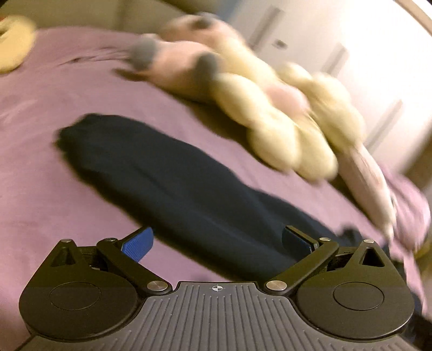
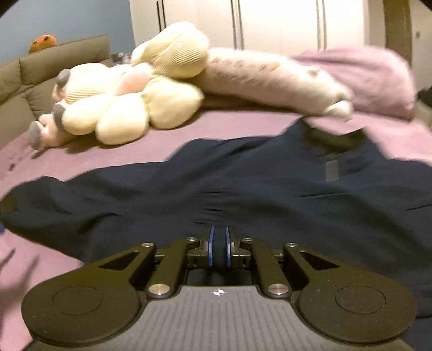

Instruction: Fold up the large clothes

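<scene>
The bed (image 2: 189, 127) fills both views, its mauve sheet running edge to edge, and sprawled across the middle of the right-wrist frame is the dark navy garment (image 2: 243, 183), body wide through the centre, one sleeve trailing off to the lower left. In the left-wrist view that same cloth shows as a long dark band running from the middle left down to the lower right. Behind it, upper left of the right view, a cream plush toy (image 2: 129, 108) lies heaped on the sheet, with a long pale pillow (image 2: 270, 78) to its right reaching toward a bunched mauve blanket (image 2: 364, 75) at the upper right. Now the hands: right gripper (image 2: 219, 249) at the bottom centre is pressed together on a pinch of navy fabric, wrinkles fanning out from the pads. Left gripper (image 1: 218, 243) stands spread wide, nothing between its blue pads (image 1: 137, 245), hovering over the near end of the sleeve. To fold cleanly, I'd say the free gripper wants a matching hem or shoulder hold so the cloth lifts evenly, taut between both, clear of the plush. No containers in sight: no basket, no drawer open, only closed wardrobe doors (image 2: 270, 21) along the top.
</scene>
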Tool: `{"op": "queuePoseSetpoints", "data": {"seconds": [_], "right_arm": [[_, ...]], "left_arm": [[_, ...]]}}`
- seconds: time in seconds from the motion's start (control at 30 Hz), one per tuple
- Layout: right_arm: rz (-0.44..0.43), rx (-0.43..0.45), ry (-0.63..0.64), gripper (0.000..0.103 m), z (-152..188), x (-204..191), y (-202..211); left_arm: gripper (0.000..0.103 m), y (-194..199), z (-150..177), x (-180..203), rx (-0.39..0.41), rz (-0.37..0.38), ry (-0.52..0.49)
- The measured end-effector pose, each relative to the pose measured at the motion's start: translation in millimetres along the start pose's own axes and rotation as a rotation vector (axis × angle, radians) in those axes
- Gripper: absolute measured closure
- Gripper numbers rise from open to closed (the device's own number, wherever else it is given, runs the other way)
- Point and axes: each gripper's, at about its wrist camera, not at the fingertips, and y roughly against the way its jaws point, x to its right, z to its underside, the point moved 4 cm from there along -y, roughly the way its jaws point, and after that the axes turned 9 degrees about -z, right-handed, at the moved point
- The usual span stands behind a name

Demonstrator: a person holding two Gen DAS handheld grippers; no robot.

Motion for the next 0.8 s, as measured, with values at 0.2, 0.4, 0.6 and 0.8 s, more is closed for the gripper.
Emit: {"op": "queuePoseSetpoints", "data": {"seconds": [0.2,0.4,0.6,0.8], "right_arm": [[-0.032,-0.02,0.002,0.095,-7,-44,-57],[0.004,-0.037,0.042,0.095,15,-48,-83],[0.023,-0.052,0.123,0.095,6,-58,-72],[-0.005,-0.055,0.035,0.094,10,-49,-75]], "left_arm": [[0.005,-36,-31,-66,0.002,-0.05,0.24],[0.025,-66,-51,-91,-0.001,0.004,0.386],[0.087,-81,-51,-117,-0.087,0.063,0.562],[0.091,-57,-63,-100,-0.044,0.14,0.478]]}}
